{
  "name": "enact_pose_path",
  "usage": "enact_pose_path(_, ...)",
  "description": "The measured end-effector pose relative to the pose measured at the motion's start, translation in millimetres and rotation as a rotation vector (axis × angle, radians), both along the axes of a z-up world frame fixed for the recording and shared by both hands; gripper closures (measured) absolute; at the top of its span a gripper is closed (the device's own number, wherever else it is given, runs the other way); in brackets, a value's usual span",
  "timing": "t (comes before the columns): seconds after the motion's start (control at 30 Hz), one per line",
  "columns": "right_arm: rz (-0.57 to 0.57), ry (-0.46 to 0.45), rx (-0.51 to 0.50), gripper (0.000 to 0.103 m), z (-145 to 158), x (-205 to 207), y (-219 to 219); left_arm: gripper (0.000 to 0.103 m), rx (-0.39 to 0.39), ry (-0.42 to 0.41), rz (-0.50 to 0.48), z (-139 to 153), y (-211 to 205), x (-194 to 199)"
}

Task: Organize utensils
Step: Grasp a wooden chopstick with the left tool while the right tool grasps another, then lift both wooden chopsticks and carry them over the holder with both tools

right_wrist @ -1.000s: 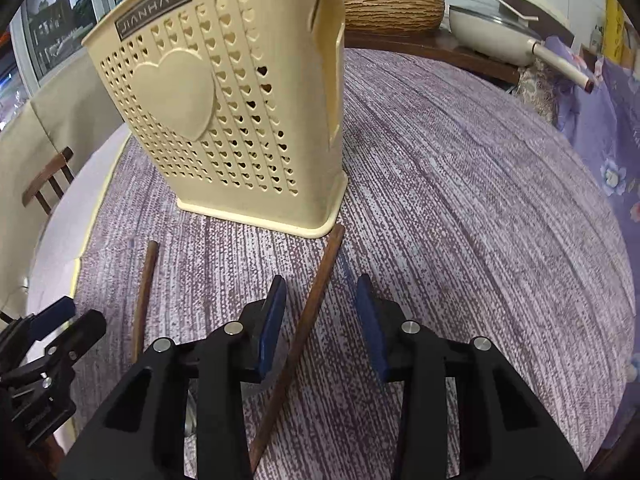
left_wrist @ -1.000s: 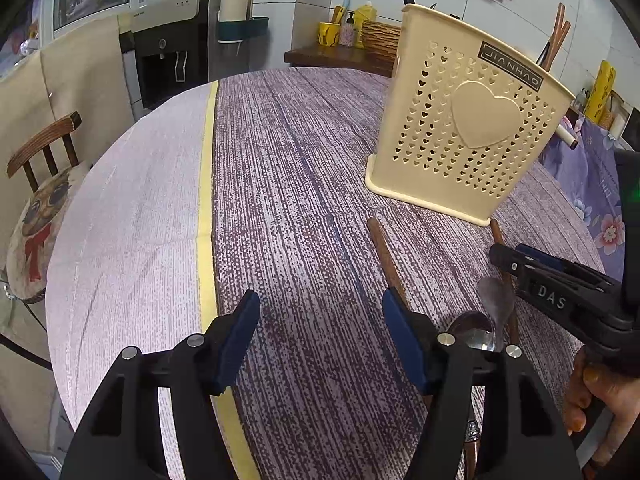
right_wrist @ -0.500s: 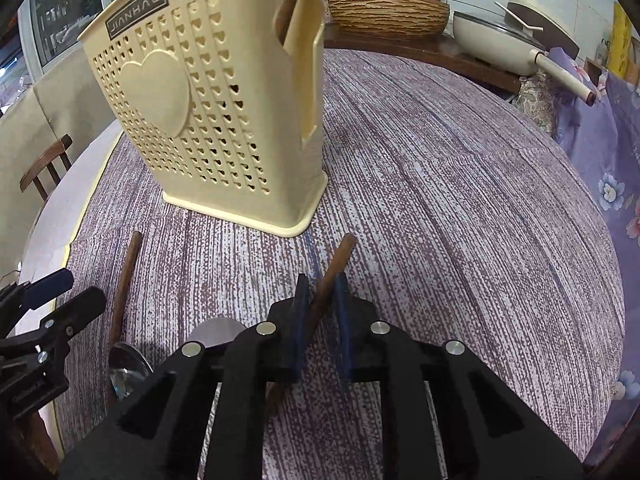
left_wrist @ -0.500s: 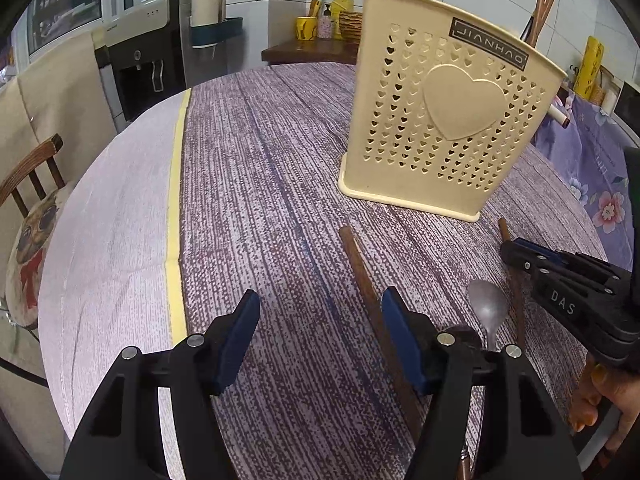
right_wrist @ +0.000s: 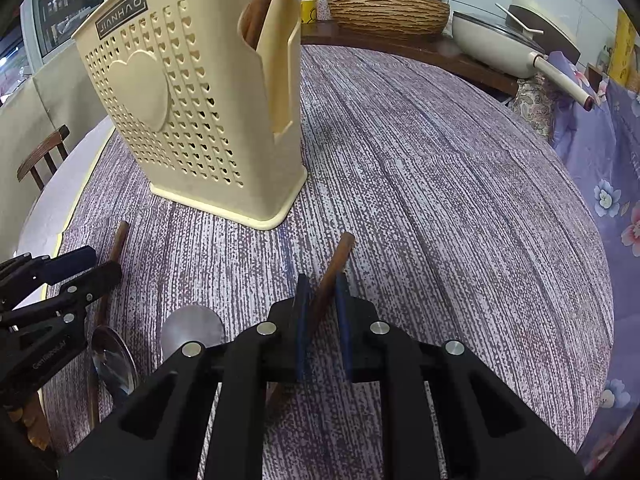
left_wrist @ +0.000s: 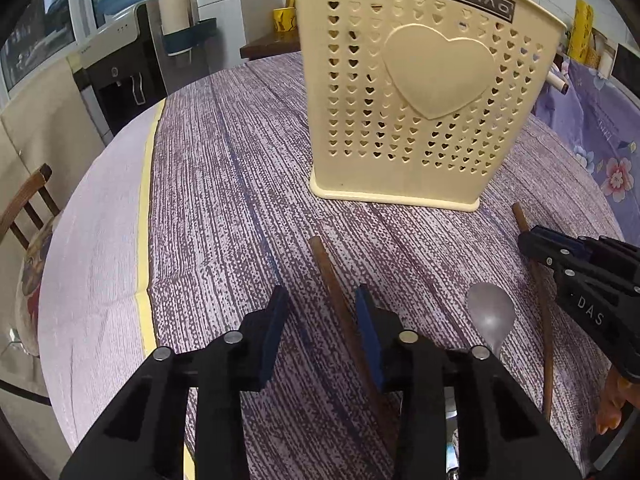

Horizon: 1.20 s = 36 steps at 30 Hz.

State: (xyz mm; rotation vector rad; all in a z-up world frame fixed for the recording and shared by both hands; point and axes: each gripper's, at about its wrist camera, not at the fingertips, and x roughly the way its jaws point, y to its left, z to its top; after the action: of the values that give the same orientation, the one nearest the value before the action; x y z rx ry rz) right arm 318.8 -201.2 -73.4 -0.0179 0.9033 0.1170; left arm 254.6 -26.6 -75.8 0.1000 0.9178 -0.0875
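- On my counter (left_wrist: 224, 184) I count two brown wooden sticks and two metal spoons, all lying in front of one cream holder.
- My left gripper (left_wrist: 322, 326) has its jaws released, straddling the left stick (left_wrist: 334, 284) without pinching it.
- The dull spoon (left_wrist: 491, 316) lies between the sticks; the shiny spoon (right_wrist: 114, 362) lies just left of it.
- The holder (left_wrist: 424, 92) stands upright; its side pocket shows something brown inside.
- My right gripper (right_wrist: 322, 308) has its jaws clenched on the right stick (right_wrist: 340, 256).
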Motion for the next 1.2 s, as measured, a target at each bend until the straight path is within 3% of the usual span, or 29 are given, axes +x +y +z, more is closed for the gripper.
enact_pose_path(0.33,-0.067,0.009,0.039,0.088,0,-5,6,0.075,0.005,0.004,0.004,0,-2,4)
enact_pose_path(0.53,-0.087,0.006,0.094,0.090,0,-4,4,0.091,0.003,-0.003,0.015,2,0,10)
enact_pose_path(0.7,-0.090,0.017,0.176,0.093,-1,-2,-4,0.091,-0.023,-0.002,0.016,2,4,10)
enact_pose_path(1.2,-0.091,0.016,0.276,0.093,-2,6,-19,0.094,-0.095,0.003,0.033,3,11,10)
